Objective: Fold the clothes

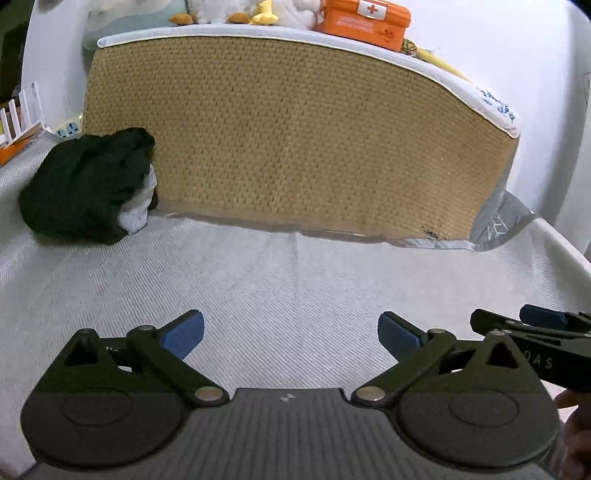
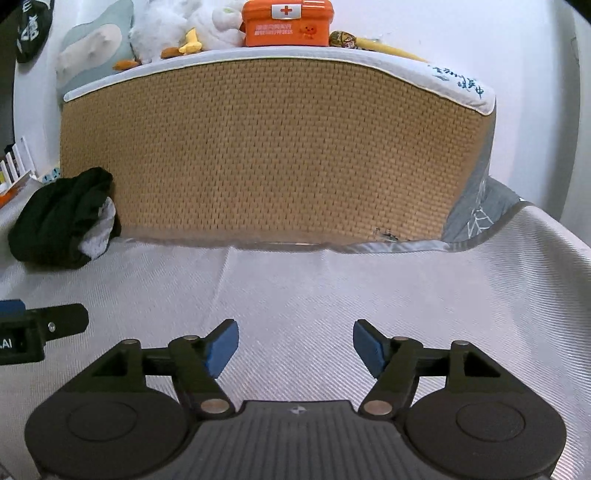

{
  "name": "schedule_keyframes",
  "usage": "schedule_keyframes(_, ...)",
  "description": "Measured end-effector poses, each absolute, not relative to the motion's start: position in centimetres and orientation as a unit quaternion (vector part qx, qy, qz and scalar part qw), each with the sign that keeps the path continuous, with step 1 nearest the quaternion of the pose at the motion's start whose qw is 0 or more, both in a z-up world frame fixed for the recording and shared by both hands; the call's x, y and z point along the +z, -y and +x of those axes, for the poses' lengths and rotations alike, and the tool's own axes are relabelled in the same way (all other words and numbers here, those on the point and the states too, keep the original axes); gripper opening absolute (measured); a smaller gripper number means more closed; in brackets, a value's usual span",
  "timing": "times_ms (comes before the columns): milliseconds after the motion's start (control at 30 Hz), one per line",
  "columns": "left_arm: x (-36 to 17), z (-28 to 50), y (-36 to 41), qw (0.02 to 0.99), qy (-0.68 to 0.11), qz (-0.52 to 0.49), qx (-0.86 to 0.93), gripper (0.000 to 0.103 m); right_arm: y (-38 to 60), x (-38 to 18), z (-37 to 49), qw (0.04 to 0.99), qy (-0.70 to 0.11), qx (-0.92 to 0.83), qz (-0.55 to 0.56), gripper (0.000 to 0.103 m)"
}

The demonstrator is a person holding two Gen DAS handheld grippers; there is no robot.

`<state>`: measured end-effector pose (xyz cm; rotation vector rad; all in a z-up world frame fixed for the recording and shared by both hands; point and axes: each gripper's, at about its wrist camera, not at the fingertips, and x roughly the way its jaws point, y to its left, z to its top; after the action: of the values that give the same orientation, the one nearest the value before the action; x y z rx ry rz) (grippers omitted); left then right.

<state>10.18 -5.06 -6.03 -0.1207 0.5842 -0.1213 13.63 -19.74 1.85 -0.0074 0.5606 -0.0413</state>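
Note:
A crumpled pile of dark clothes [image 1: 86,184] with a pale grey garment showing at its right side lies on the white bed sheet [image 1: 280,280], far left, against the woven mat. The right wrist view shows the same pile of clothes [image 2: 61,218] at the left. My left gripper [image 1: 291,334] hovers open over bare sheet, nothing between its blue pads. My right gripper [image 2: 295,349] is open too, also empty, over the sheet [image 2: 332,288]. The right gripper's fingers [image 1: 532,325] show at the left wrist view's right edge, and the left gripper's finger [image 2: 44,325] at the right wrist view's left edge.
An upright mattress with a tan woven face [image 1: 295,136] stands across the back of the bed. On top of it sit an orange first-aid box [image 2: 286,24] and plush toys [image 2: 184,26]. A grey cloth [image 2: 476,218] lies at the mattress's right foot. White walls surround it.

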Motion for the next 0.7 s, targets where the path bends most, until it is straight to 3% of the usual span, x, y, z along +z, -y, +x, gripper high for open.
schedule_keyframes(700,-4.9,3.1,4.9,0.953,-0.294,-0.052,-0.061,0.103,19.5,3.9,6.2,0.961,-0.274,-0.029,0.009,0.075)
